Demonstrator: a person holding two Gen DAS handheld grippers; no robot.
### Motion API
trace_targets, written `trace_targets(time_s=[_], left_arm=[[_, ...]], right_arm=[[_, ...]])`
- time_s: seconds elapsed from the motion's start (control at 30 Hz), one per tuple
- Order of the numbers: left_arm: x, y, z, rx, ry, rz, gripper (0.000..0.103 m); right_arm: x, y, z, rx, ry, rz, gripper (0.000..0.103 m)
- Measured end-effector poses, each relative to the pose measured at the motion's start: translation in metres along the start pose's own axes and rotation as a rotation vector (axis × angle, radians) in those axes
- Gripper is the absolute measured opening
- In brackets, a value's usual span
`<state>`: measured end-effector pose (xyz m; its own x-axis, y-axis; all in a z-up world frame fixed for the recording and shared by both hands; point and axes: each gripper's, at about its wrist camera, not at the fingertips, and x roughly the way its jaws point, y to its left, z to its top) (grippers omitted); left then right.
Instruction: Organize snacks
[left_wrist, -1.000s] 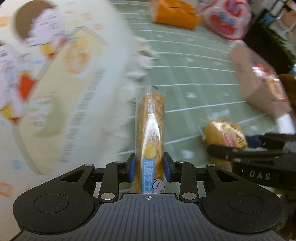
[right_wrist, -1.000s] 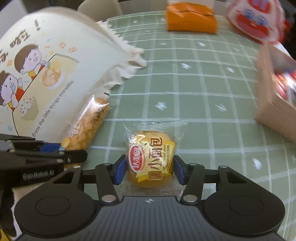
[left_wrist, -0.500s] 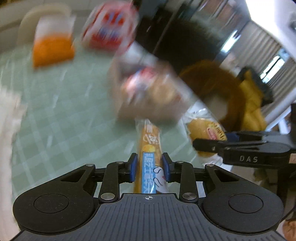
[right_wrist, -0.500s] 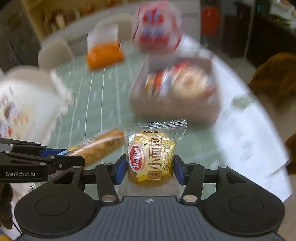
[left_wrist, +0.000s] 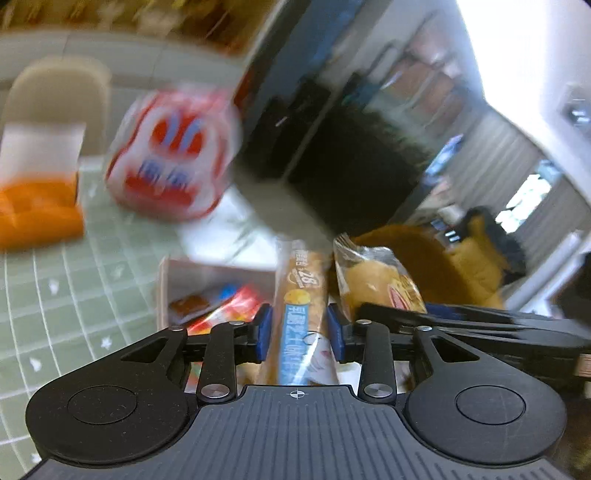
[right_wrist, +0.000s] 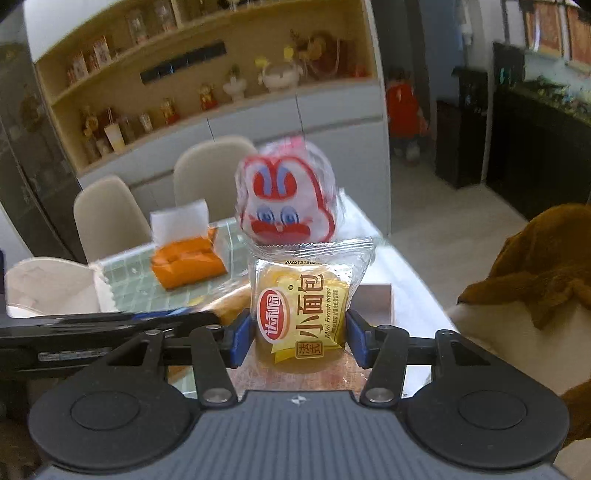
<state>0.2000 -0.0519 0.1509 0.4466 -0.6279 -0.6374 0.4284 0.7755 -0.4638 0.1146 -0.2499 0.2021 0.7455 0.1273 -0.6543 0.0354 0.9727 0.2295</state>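
Note:
My left gripper (left_wrist: 299, 325) has a long bread stick in a clear and blue wrapper (left_wrist: 304, 288) between its blue pads, which still touch it while the jaws are opening. The stick hangs over an open cardboard box (left_wrist: 221, 266) with several red and orange packets inside. My right gripper (right_wrist: 299, 332) has a yellow mini French bread packet (right_wrist: 303, 314) between its pads, also still pinched as its jaws are opening. A brown corner of the box (right_wrist: 373, 295) shows just behind the packet. The two grippers are side by side above the box.
A red and white rabbit-faced bag (right_wrist: 286, 199) stands on the green checked tablecloth (left_wrist: 55, 295) beyond the box. An orange tissue pack (right_wrist: 188, 262) lies further left, a large white bag (right_wrist: 51, 284) at the far left. A brown garment (right_wrist: 535, 266) hangs right of the table edge.
Both grippers have risen and swung right, from the white bag to above the cardboard box, each with its snack. The pads stand slightly wider than before.

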Motion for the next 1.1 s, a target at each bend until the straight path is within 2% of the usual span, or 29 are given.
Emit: trace_targets(time_s=[0.03, 0.1, 0.23, 0.4, 0.43, 0.5, 0.67, 0.77, 0.87, 0.93, 1.1], left_arm=[[0.024, 0.013, -0.002, -0.027, 0.04, 0.041, 0.038], [0.044, 0.028, -0.009, -0.04, 0.04, 0.07, 0.038], [0.029, 0.031, -0.024, -0.033, -0.004, 0.101, 0.038], [-0.004, 0.009, -0.071, 0.112, -0.015, 0.234, 0.036], [-0.005, 0.007, -0.082, 0.122, 0.002, 0.253, 0.034], [-0.012, 0.0, -0.105, 0.133, 0.049, 0.277, 0.02], [-0.032, -0.023, -0.143, 0.154, 0.098, 0.322, 0.016], [-0.033, -0.032, -0.141, 0.171, 0.138, 0.362, 0.016], [-0.038, -0.036, -0.131, 0.113, 0.155, 0.369, 0.016], [-0.039, -0.04, -0.124, 0.089, 0.158, 0.406, 0.016], [-0.043, -0.057, -0.109, 0.149, 0.13, 0.523, 0.016]], right_arm=[[0.018, -0.005, 0.0, 0.008, 0.037, -0.012, 0.067], [0.052, -0.024, -0.01, 0.059, 0.104, -0.052, 0.068], [0.075, -0.037, -0.047, 0.075, 0.163, -0.062, 0.068], [0.064, -0.031, -0.098, 0.077, 0.181, -0.057, 0.069], [0.061, -0.027, -0.108, 0.073, 0.184, -0.06, 0.069], [0.056, -0.019, -0.122, 0.064, 0.204, -0.077, 0.069], [0.035, -0.006, -0.145, 0.058, 0.269, -0.123, 0.069], [0.03, 0.001, -0.145, 0.031, 0.288, -0.147, 0.069], [0.028, 0.005, -0.138, 0.006, 0.284, -0.177, 0.069], [0.029, 0.005, -0.131, 0.011, 0.294, -0.18, 0.069], [0.026, 0.007, -0.119, -0.015, 0.303, -0.195, 0.069]])
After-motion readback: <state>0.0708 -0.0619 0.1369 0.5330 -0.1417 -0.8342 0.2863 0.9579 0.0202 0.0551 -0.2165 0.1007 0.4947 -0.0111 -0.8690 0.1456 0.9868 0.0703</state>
